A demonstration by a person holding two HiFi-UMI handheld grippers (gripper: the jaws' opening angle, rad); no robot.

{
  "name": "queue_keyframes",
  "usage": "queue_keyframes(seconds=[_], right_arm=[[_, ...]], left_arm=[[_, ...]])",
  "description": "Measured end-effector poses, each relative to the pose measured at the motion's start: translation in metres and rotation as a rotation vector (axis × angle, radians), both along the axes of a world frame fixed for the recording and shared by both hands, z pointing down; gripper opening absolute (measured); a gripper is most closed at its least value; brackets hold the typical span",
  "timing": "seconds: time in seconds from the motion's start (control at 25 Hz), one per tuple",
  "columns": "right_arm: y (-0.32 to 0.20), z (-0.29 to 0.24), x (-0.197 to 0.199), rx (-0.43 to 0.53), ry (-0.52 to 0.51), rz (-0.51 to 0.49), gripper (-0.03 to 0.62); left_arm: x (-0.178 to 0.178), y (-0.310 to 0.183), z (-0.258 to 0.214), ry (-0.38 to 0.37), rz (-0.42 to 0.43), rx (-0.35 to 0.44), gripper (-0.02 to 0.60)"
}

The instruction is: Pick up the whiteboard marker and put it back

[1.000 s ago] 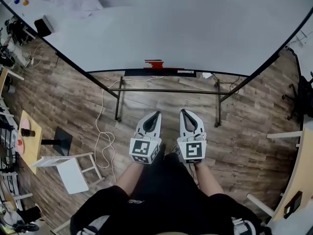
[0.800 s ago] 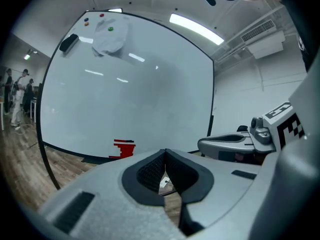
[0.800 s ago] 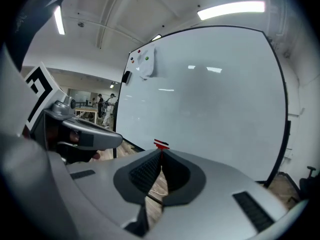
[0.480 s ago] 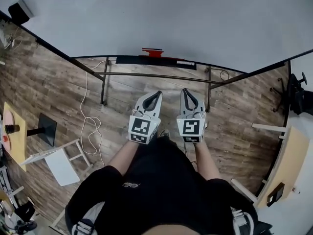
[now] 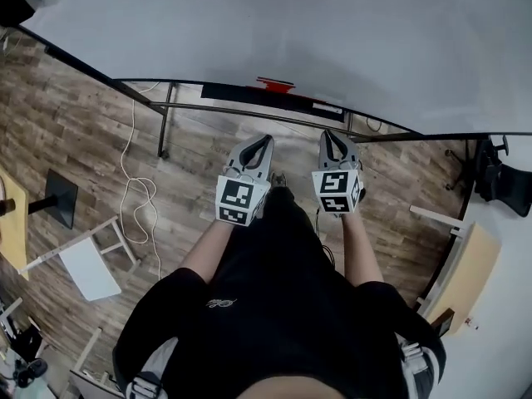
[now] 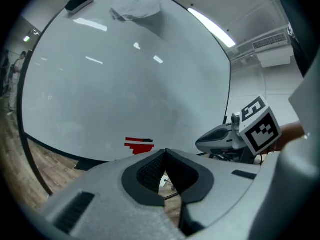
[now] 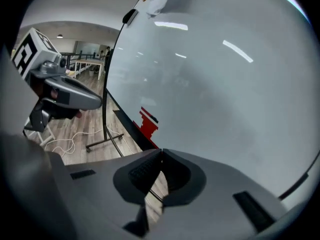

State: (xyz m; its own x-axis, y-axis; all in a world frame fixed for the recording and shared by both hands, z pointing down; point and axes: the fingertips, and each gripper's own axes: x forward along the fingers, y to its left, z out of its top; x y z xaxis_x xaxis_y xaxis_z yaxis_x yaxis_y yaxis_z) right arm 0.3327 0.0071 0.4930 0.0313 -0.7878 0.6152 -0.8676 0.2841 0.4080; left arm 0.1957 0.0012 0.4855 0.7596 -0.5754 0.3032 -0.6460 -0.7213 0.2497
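Observation:
A red whiteboard marker (image 5: 275,83) lies with other red items on the black tray (image 5: 249,95) under the whiteboard (image 5: 291,32). It also shows in the left gripper view as a red marker (image 6: 139,144) and in the right gripper view as a red marker (image 7: 148,124). My left gripper (image 5: 264,142) and right gripper (image 5: 330,136) are held side by side in front of my body, short of the tray. Both are shut with nothing between their jaws. The left gripper's tips (image 6: 165,151) meet, as do the right gripper's tips (image 7: 161,151).
The whiteboard's metal stand (image 5: 170,106) runs along the wooden floor. A white cable (image 5: 137,194) trails on the floor at left, near a white stool (image 5: 83,264) and a black stand base (image 5: 54,198). A wooden desk (image 5: 465,273) is at right. An eraser (image 6: 80,2) and a cloth (image 6: 136,5) hang high on the board.
Both grippers have moved forward towards the whiteboard tray and spread slightly apart. The board and tray sit nearer in the view. Both stayed shut.

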Motion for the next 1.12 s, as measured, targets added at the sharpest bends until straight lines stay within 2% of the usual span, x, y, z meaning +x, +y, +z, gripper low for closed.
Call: queue_keyframes(seconds=[0.08,0.2,0.28,0.48,0.72,0.76,0.8,0.84,1.12], right_arm=[[-0.014,0.014,0.007,-0.045,0.072,-0.04,0.005],[-0.03,0.037,0.02,-0.103,0.24,-0.123,0.005],[-0.039,0.053,0.027,-0.137,0.303,-0.179,0.005],[-0.052,0.088,0.044,-0.233,0.342,-0.258,0.006],[-0.064,0.118,0.061,-0.262,0.411,-0.357,0.008],[-0.065,0.124,0.063,-0.276,0.413,-0.372,0.029],[-0.066,0.128,0.064,-0.288,0.415,-0.386,0.08],[-0.067,0.132,0.066,-0.299,0.417,-0.4,0.089],[-0.075,0.152,0.067,-0.338,0.455,-0.464,0.086]], left_arm=[[-0.007,-0.007,0.011,-0.014,-0.025,-0.018,0.008],[-0.014,-0.014,0.019,-0.031,-0.081,-0.028,0.008],[-0.018,-0.017,0.025,-0.043,-0.135,-0.047,0.008],[-0.006,-0.016,0.041,-0.058,-0.188,-0.105,0.008],[0.017,-0.008,0.054,-0.089,-0.249,-0.135,0.008],[0.02,-0.007,0.054,-0.092,-0.262,-0.136,0.008],[0.021,-0.006,0.054,-0.095,-0.278,-0.137,0.008],[0.022,-0.004,0.054,-0.097,-0.296,-0.139,0.008],[0.016,0.001,0.058,-0.127,-0.403,-0.16,0.008]])
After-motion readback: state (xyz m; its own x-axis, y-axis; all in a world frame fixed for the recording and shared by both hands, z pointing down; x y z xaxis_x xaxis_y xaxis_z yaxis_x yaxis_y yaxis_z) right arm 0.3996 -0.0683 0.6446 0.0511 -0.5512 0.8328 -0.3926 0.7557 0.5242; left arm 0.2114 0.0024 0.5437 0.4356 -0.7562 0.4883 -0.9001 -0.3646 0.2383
